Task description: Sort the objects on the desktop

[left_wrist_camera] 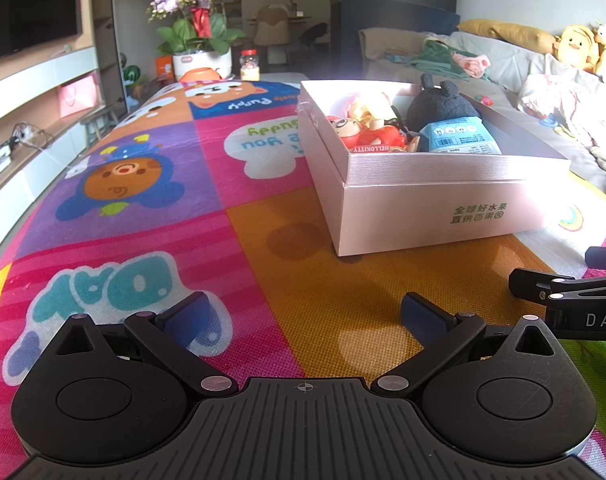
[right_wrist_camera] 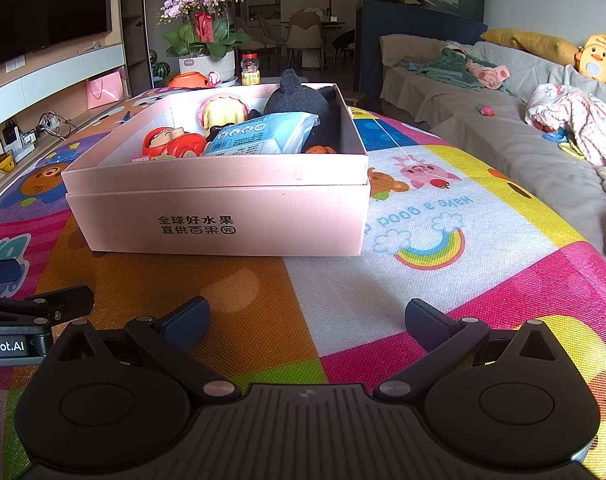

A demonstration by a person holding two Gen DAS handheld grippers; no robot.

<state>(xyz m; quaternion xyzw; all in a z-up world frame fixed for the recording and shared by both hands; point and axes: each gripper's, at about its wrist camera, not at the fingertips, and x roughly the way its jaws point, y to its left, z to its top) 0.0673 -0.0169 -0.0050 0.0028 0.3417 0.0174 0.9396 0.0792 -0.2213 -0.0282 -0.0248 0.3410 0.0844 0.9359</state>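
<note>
Two hand-held grippers hover low over the table, both spread wide and holding nothing, with the pink box straight ahead.

Left hand-held gripper (left_wrist_camera: 305, 322) and right hand-held gripper (right_wrist_camera: 307, 322) sit side by side on the near side of the pink box (right_wrist_camera: 223, 216), fingers apart, only the cartoon mat (left_wrist_camera: 143, 184) between them. That box rests on the table with its printed long side facing the right camera, its long axis running left to right in that view; the left camera sees it corner-on. Inside the box, the dark plush toy (right_wrist_camera: 303, 100) fills the far right corner, the blue-and-white packet (right_wrist_camera: 259, 136) lies tilted against it, the red doll (right_wrist_camera: 171, 144) lies left of the packet, and a pink-hatted figure (right_wrist_camera: 223, 110) stands behind. Beyond the box are an orchid pot (right_wrist_camera: 207, 64) and a small jar (right_wrist_camera: 250, 68); a sofa (right_wrist_camera: 503, 140) runs along its right.
</note>
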